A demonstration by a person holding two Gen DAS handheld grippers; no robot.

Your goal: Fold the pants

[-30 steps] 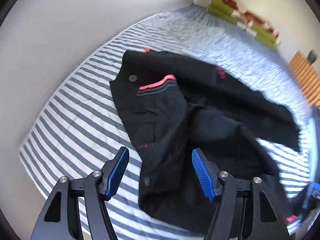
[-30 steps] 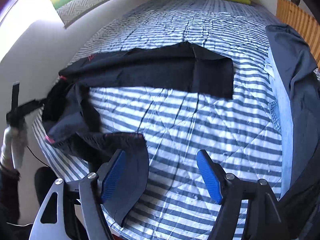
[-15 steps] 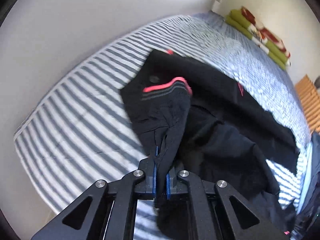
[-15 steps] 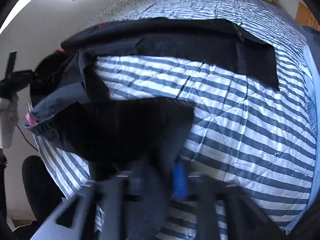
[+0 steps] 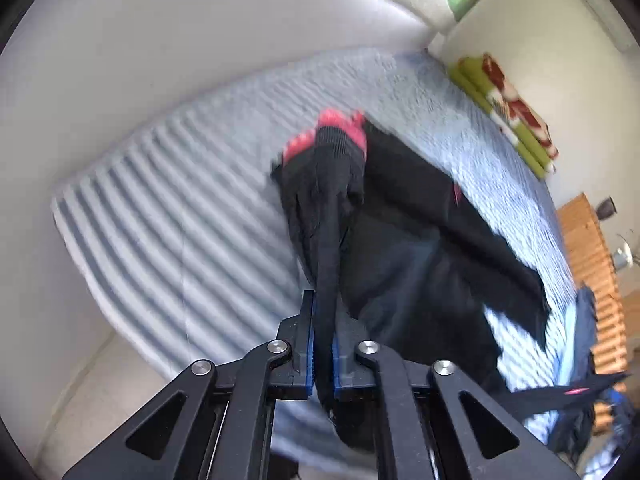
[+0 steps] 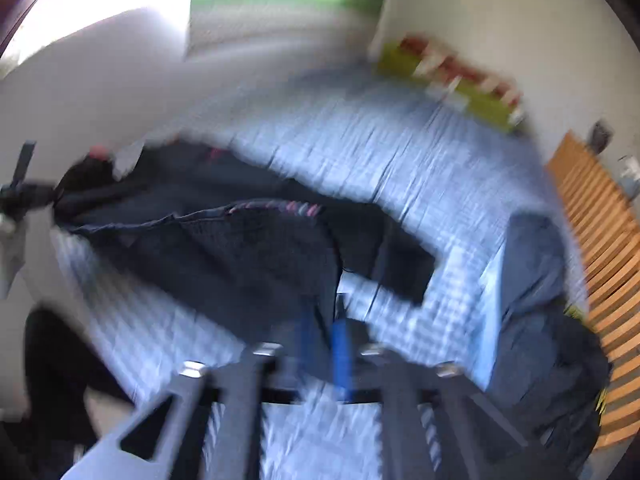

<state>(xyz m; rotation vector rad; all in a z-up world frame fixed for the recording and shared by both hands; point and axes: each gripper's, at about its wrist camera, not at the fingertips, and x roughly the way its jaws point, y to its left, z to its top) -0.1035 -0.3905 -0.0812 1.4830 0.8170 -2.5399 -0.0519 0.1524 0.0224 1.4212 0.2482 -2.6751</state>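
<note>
The left tongs (image 5: 322, 354) pinch a fold of the black pants (image 5: 400, 248), which trail toward one o'clock across the striped bed (image 5: 168, 216). Both tongs' jaws are easing apart; the right tongs (image 6: 320, 344) grip cloth too. A loosening pinch could drop the fabric mid-lift.

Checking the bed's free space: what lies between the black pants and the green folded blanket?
Only bare striped bedspread between the pants and blanket, in the left wrist view.
</note>
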